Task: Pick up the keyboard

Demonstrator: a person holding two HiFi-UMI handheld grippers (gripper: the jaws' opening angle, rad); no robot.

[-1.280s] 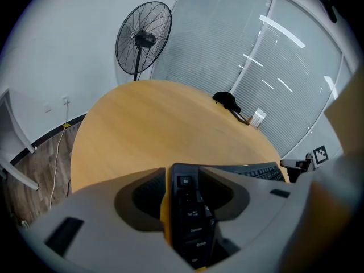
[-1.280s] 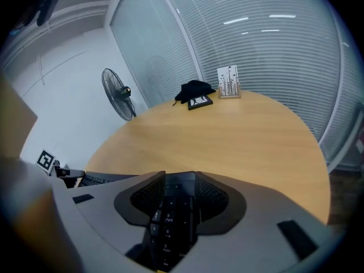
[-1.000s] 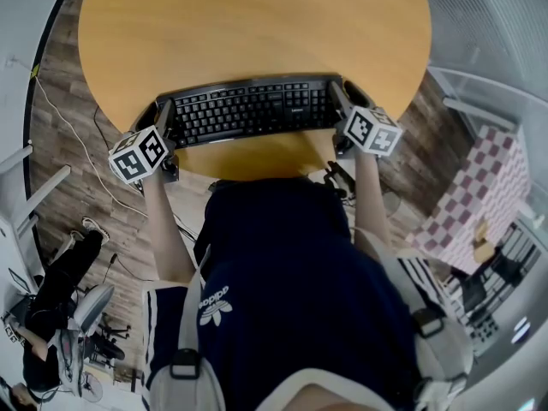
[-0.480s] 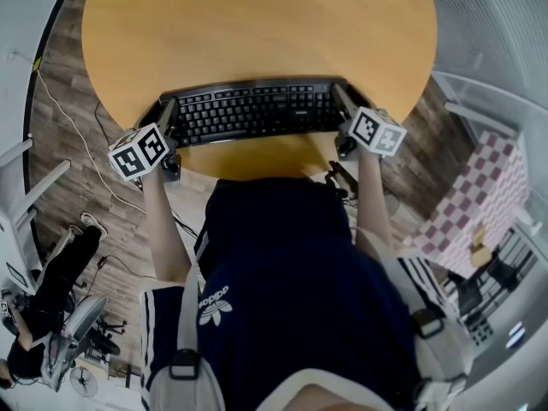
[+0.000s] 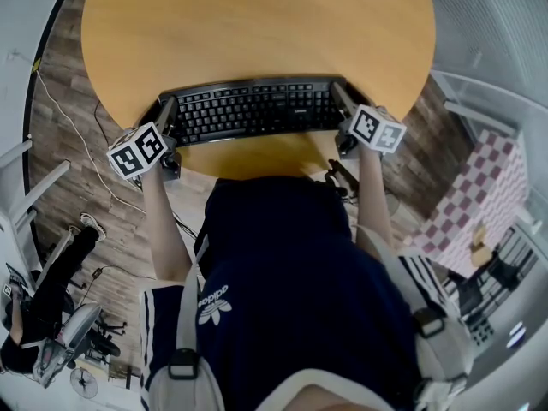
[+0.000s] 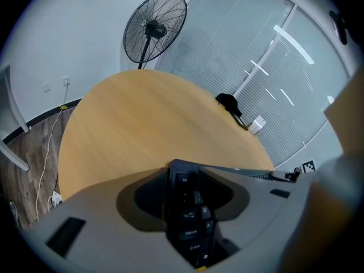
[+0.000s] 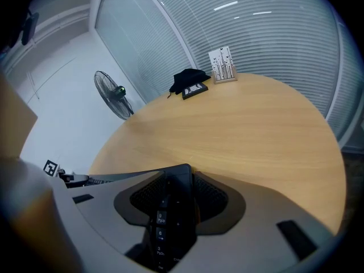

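The keyboard [image 5: 248, 110] is black with white key lettering, on a table [image 5: 257, 24] of warm honey-yellow wood grain. The left gripper [image 5: 168, 114] and right gripper [image 5: 339, 99] are grey, each bearing black-and-white square markers. The floor [image 5: 68, 135] at left is grey-brown planks, a cloth [image 5: 479, 187] at right is chequered pink and white, and the person's top [image 5: 291, 281] is dark navy with a white logo.

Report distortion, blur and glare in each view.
Head view: fisheye bends the room around the table, and the keyboard is sharp. Left gripper view: dark rounded corners, with the left tool soft up close. Right gripper view: same dark corners around the right tool, and bright streaks on the blinds.
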